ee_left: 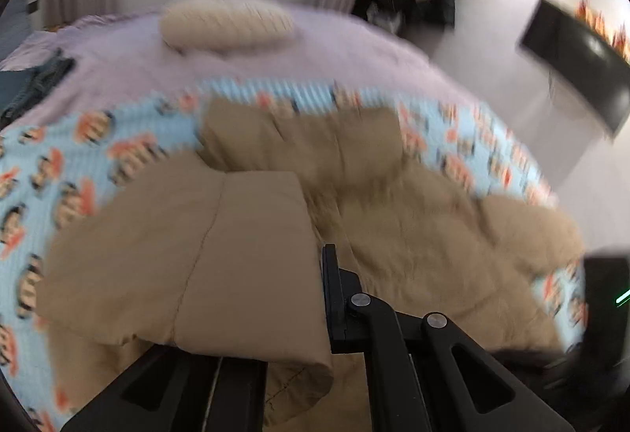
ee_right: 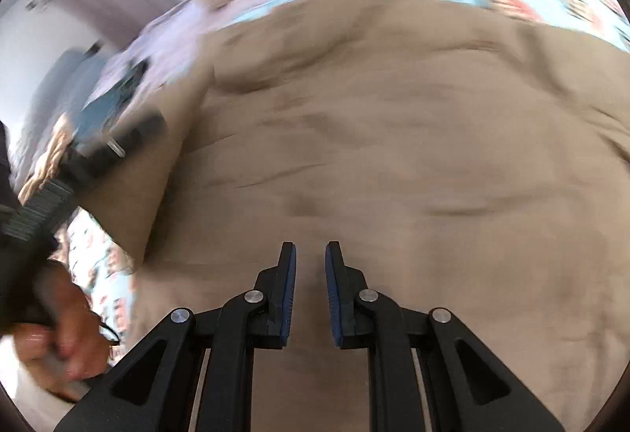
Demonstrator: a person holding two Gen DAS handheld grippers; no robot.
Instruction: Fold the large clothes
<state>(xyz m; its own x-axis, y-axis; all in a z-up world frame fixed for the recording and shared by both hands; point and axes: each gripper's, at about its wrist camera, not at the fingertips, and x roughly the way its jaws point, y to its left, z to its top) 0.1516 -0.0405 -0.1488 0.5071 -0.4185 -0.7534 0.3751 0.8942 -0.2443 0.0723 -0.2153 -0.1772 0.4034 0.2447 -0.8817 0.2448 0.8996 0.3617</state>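
Tan jacket (ee_left: 244, 255) fold pinched in left tool (ee_left: 315, 298); right tool (ee_right: 310, 274) hovers above it, parted, empty.

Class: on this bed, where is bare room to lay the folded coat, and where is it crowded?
Free: lilac sheet between the cream pillow and the cartoon blanket. Crowded: the tan coat covers the blanket's middle, and dark clothes sit at the sheet's left edge.
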